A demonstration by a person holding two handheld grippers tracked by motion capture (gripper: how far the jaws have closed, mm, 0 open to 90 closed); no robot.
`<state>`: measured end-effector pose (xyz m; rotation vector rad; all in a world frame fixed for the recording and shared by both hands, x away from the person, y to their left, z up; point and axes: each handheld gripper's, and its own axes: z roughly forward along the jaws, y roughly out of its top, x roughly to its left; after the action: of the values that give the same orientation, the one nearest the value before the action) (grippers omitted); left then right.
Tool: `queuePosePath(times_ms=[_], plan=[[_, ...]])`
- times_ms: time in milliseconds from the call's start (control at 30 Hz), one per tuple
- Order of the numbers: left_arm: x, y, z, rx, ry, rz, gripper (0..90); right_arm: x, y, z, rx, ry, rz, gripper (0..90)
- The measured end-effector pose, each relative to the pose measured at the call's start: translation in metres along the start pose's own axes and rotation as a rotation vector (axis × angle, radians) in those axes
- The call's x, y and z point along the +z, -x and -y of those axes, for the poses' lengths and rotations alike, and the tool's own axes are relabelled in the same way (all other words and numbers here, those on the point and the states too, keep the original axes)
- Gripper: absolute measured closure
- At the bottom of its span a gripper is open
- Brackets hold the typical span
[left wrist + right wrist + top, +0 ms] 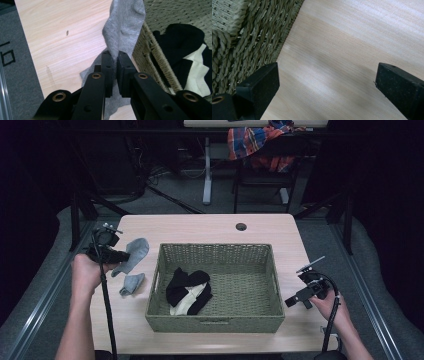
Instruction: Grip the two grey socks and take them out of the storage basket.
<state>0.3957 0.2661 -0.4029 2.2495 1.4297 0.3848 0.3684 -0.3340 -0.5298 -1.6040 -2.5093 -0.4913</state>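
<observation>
My left gripper (pixel 122 256) is left of the basket, shut on a grey sock (pixel 137 251) that rises from the table. In the left gripper view the two black jaws pinch that grey sock (pixel 124 27) between their pads (pixel 108 65), and the cloth stretches away beyond them. A second grey sock (pixel 132 284) lies flat on the table just below it. The woven basket (pixel 215 324) holds a black sock (pixel 186 281) and a cream one (pixel 189 301). My right gripper (pixel 296 299) hovers open at the basket's right side, with bare table between its fingers (pixel 262 85).
The light wooden table (pixel 200 227) has a round cable hole (pixel 241 226) at the back. The basket wall (pixel 239 40) stands close beside the right gripper. A chair with a plaid cloth (pixel 255 142) stands beyond the table. Grey floor borders the table's left edge (pixel 15 75).
</observation>
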Motion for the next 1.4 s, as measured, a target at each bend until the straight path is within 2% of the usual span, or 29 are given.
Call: queuePosePath(times_ms=[500,1000,1400], plan=[[0.019,-0.015,0.008,-0.047,-0.051,0.002,85.4,0.000,0.000,0.000,-0.001,-0.001,0.001,5.2],[0.050,-0.021,0.015,-0.068,-0.137,0.010,85.4,0.000,0.000,0.000,0.000,0.000,0.000,5.2],[0.072,-0.023,0.020,-0.082,-0.186,0.003,85.4,0.000,-0.001,0.000,0.006,-0.002,-0.001,5.2]])
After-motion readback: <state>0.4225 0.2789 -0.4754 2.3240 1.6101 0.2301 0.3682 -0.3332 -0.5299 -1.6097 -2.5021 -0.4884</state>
